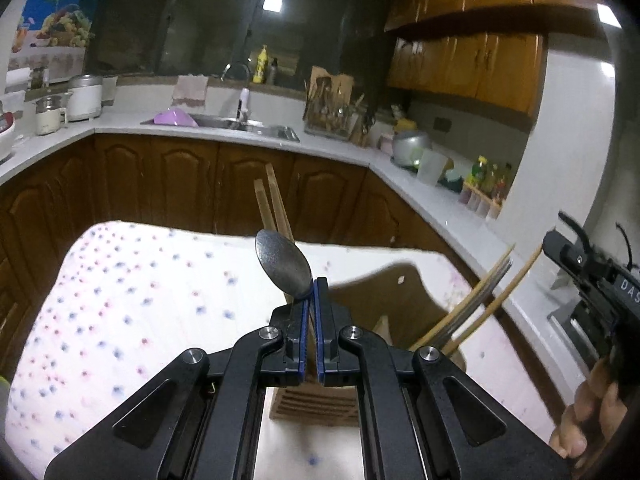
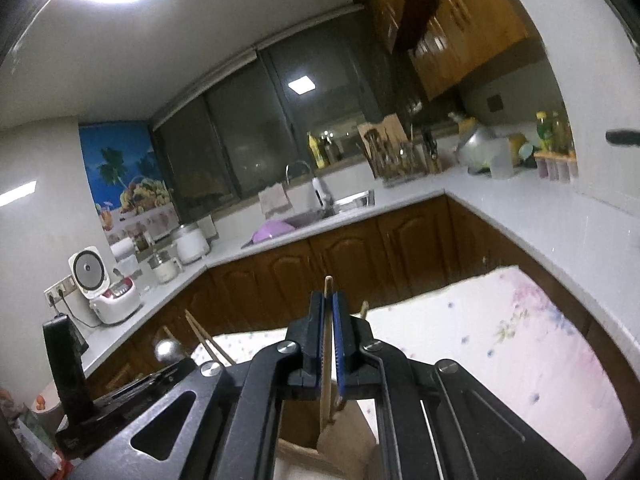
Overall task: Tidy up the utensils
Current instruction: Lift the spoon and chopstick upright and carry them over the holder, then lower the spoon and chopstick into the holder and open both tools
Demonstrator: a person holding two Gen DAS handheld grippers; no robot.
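My left gripper [image 1: 311, 292] is shut on a metal spoon [image 1: 283, 262], bowl pointing up, held above a wooden utensil holder [image 1: 316, 404] on the flowered tablecloth [image 1: 132, 300]. Two wooden chopsticks [image 1: 274, 200] stick up behind the spoon. My right gripper [image 2: 329, 300] is shut on a single wooden chopstick [image 2: 327, 344] that runs down into the wooden holder [image 2: 344, 444]. In the left wrist view the right gripper's body [image 1: 596, 292] is at the right edge, with chopsticks and a fork [image 1: 476, 308] leaning out of the holder. The spoon [image 2: 166, 350] and chopsticks [image 2: 206, 340] show at lower left in the right wrist view.
A white L-shaped counter [image 1: 344, 148] runs behind the table with a sink [image 1: 240, 122], a purple basin [image 1: 176, 117], a utensil rack [image 1: 328, 108], pots and bottles. A rice cooker [image 2: 102, 284] stands at the left. Brown cabinets [image 1: 180, 184] lie below.
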